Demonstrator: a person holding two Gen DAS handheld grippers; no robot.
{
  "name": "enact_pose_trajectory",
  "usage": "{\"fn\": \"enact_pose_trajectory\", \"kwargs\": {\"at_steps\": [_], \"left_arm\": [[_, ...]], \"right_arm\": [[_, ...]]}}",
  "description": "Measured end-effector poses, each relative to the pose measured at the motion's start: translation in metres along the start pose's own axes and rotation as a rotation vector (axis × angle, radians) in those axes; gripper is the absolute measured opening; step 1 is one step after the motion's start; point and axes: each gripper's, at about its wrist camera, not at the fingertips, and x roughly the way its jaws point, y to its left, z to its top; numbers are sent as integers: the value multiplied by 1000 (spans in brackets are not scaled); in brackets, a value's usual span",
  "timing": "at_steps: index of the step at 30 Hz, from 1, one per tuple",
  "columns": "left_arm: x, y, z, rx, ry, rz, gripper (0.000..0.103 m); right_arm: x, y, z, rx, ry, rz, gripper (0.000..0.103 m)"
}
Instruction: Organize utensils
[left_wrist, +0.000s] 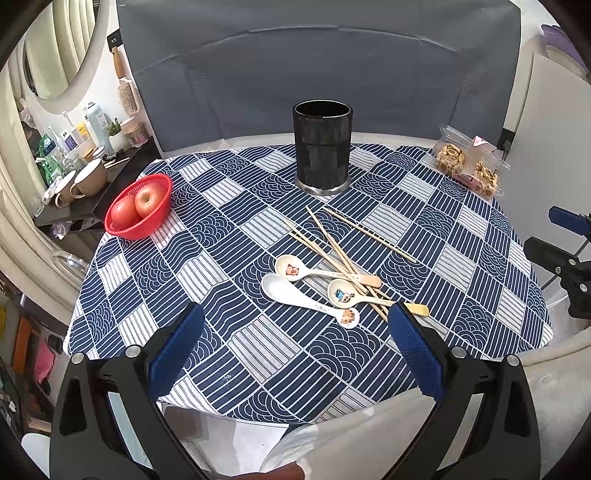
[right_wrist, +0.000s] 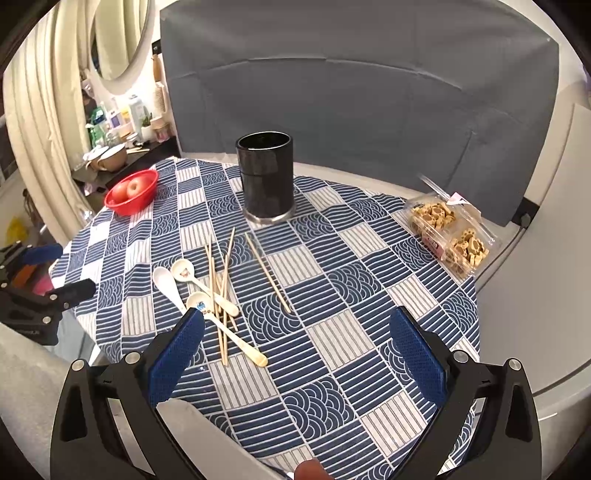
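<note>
A black cylindrical utensil holder (left_wrist: 322, 147) stands upright at the far middle of the table; it also shows in the right wrist view (right_wrist: 266, 175). Three ceramic spoons (left_wrist: 312, 275) and several wooden chopsticks (left_wrist: 334, 247) lie loose in a pile in front of it, also seen in the right wrist view as spoons (right_wrist: 195, 282) and chopsticks (right_wrist: 267, 273). My left gripper (left_wrist: 295, 332) is open and empty, low over the near table edge, just short of the pile. My right gripper (right_wrist: 297, 332) is open and empty, to the right of the pile.
A red basket with two apples (left_wrist: 140, 206) sits at the far left of the table (left_wrist: 258, 354). A clear box of biscuits (left_wrist: 467, 164) sits at the far right. A grey backdrop stands behind. A cluttered shelf with cups is off to the left.
</note>
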Motion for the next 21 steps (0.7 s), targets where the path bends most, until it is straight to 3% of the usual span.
{"fn": "enact_pose_trajectory", "kwargs": {"at_steps": [21], "left_arm": [[2, 1, -1, 1, 24, 12, 97]], "right_arm": [[-2, 1, -1, -11, 2, -1, 95]]}}
